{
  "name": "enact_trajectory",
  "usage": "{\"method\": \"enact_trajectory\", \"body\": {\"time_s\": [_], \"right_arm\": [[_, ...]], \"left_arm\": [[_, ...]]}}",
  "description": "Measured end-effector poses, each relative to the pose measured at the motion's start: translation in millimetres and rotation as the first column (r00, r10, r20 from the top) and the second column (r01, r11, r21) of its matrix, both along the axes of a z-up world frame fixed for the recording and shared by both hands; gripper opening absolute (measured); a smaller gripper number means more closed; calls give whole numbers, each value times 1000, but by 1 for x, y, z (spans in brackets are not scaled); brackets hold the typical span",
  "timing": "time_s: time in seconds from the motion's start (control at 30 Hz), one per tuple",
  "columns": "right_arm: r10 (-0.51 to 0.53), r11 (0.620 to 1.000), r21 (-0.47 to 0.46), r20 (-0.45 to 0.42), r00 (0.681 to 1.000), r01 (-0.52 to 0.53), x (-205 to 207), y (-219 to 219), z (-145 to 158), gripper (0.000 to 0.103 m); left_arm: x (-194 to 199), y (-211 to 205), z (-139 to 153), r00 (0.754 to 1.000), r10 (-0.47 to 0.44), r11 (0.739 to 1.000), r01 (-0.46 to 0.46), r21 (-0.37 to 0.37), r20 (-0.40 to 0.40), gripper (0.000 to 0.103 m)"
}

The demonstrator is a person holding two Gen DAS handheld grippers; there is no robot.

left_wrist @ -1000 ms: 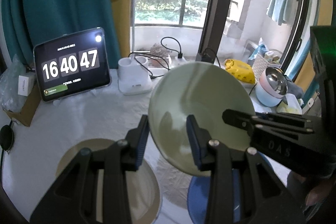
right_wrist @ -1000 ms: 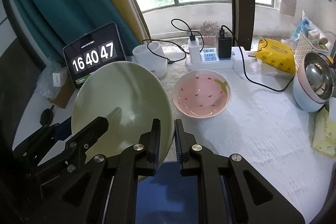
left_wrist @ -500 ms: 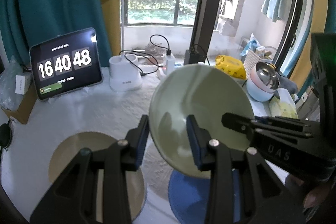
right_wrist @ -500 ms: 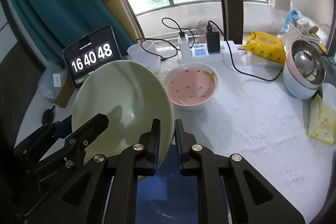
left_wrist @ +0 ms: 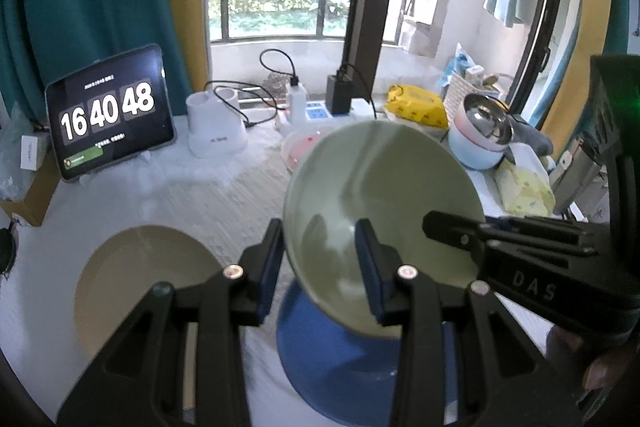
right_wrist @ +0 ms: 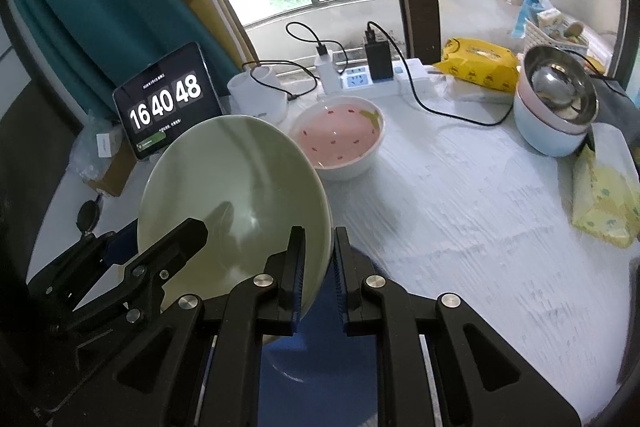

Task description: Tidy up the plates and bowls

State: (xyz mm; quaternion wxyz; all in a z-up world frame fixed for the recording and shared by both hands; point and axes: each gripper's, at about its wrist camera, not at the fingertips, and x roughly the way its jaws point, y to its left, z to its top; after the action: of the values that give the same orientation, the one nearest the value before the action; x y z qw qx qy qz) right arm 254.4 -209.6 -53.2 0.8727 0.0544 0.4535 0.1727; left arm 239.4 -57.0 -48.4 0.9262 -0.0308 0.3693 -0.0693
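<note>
green plate (right_wrist: 236,195) between both hand-held grippers' pads

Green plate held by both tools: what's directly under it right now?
A blue plate sits on the table below the tilted green plate. Its far part is covered by the green plate and the tools, so anything there stays unseen.

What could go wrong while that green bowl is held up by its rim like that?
1. The green bowl hangs tilted, pinched only at opposite rim edges by the left hand-held gripper and right hand-held gripper; it could slip.
2. It would drop onto the blue plate below and might chip.
</note>
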Motion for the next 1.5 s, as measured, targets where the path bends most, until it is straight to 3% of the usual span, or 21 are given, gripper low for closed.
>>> {"method": "enact_trajectory", "body": {"time_s": [0.57, 1.07, 1.5], "right_arm": [[-8, 999, -36, -80, 997, 5, -29, -12, -33, 15], [-6, 998, -63, -137, 991, -2, -31, -11, -51, 15], [45, 984, -167, -105, 993, -63, -34, -3, -51, 15]], "left_arm": [[-19, -13, -35, 996, -38, 999, 38, 3, -86, 37], [-24, -16, -58, 988, -55, 998, 56, 7, -148, 37], [-29, -15, -62, 983, -86, 996, 87, -1, -162, 37]]}}
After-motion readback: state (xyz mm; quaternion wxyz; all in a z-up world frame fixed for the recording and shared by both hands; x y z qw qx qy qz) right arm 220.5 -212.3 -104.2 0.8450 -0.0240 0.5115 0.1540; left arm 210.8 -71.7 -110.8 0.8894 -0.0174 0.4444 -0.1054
